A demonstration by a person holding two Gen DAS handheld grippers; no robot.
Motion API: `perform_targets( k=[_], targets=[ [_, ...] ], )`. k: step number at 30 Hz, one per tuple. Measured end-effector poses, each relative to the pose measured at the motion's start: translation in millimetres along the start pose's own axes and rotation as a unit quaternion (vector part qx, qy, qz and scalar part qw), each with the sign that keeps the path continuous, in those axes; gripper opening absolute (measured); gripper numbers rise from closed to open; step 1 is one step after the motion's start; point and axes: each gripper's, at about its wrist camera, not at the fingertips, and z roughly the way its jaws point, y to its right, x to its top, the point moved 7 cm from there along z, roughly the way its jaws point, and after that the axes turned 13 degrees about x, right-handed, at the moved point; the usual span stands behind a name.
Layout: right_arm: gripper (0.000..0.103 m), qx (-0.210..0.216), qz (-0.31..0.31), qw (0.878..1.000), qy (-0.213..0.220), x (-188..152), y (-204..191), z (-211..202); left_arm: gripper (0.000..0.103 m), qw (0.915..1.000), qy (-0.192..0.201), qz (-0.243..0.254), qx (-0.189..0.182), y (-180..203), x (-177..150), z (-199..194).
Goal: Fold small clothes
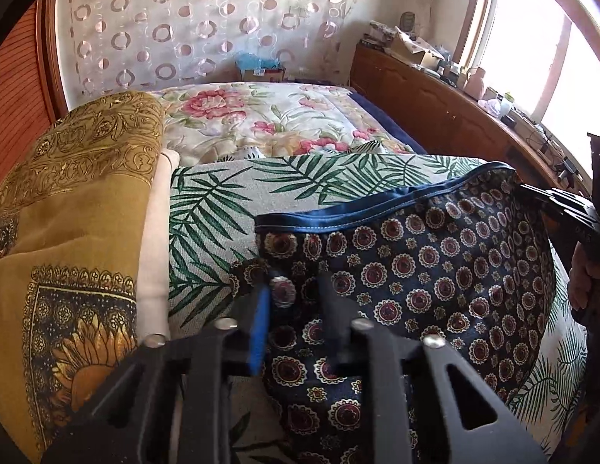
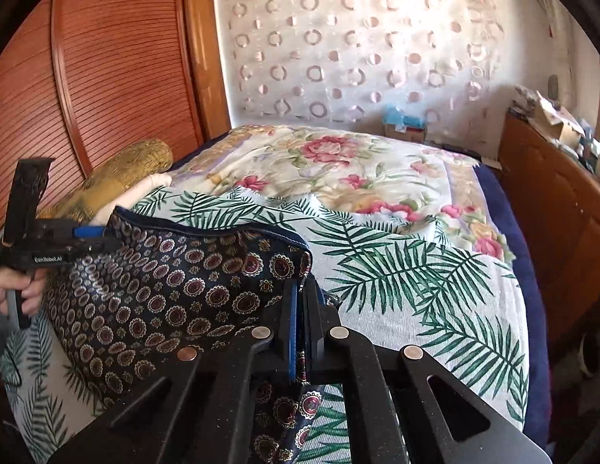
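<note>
Jaws of both grippers, left gripper (image 1: 290,290) and right gripper (image 2: 300,290), closed on the navy medallion-print garment (image 1: 435,270), stretched between them just above the palm-leaf cloth (image 2: 416,270) on the bed.

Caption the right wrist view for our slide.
Both grippers, right gripper and left gripper, hold a patterned navy garment above the palm-leaf cloth.

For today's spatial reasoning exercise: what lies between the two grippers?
The navy patterned garment spans from left gripper to right gripper, seen in the right wrist view.
</note>
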Motion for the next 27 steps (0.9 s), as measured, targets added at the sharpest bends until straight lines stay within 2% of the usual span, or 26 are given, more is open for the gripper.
perform_targets(
  k=[2, 5, 6, 8, 9, 10, 11, 12, 15, 20, 25, 27],
  targets=[
    [0.002, -0.003, -0.001, 1.000, -0.004, -1.8, 0.2, 1.6, 0.011, 1.0000, 0.007, -0.002, 0.004, -3.0, 0.7, -2.0],
    [0.002, -0.011, 0.005, 1.000, -0.015, -6.3, -1.4, 3.9, 0.010, 0.9997, 0.011, -0.003, 0.020, -8.3, 0.9, -4.0],
    [0.005, -0.014, 0.007, 1.000, -0.019, -7.7, -1.6, 4.2, 0.010, 0.9998, 0.009, -0.005, 0.020, -9.4, 0.5, -3.5],
    [0.020, -0.012, 0.006, 1.000, -0.022, -7.5, -4.9, 4.5, 0.014, 0.9997, 0.001, -0.011, 0.020, -12.5, -0.6, -1.4],
    [0.036, -0.007, 0.006, 1.000, -0.025, -5.8, -7.6, 3.6, 0.017, 0.9997, -0.003, -0.011, 0.020, -13.0, -1.6, -0.5],
    [0.047, -0.005, 0.006, 1.000, -0.030, -7.6, -8.7, 4.7, 0.026, 0.9998, -0.006, -0.009, 0.019, -12.8, -2.6, 0.3],
    [0.050, -0.004, 0.007, 0.999, -0.035, -5.6, -8.4, 5.9, 0.039, 0.9998, -0.008, -0.007, 0.015, -11.6, -3.2, 1.1],
    [0.053, -0.005, 0.007, 0.999, -0.040, -6.7, -7.6, 7.8, 0.043, 0.9998, -0.011, -0.005, 0.013, -10.8, -4.5, 1.8],
    [0.064, -0.008, 0.017, 0.998, -0.065, -13.3, -2.4, 20.0, 0.044, 0.9997, -0.017, 0.004, 0.016, -8.1, -7.1, 4.0],
    [0.065, 0.007, 0.051, 0.996, -0.069, -14.6, 6.4, 28.1, 0.047, 0.9996, -0.024, 0.006, 0.017, -8.8, -9.4, 7.2],
    [0.065, 0.031, 0.042, 0.996, -0.071, -12.4, 1.4, 30.7, 0.050, 0.9995, -0.022, 0.006, 0.020, -7.2, -7.8, 9.1],
    [0.056, 0.033, 0.026, 0.996, -0.076, -13.9, -2.7, 32.3, 0.050, 0.9995, -0.020, 0.005, 0.022, -7.5, -7.7, 8.8]
  ],
)
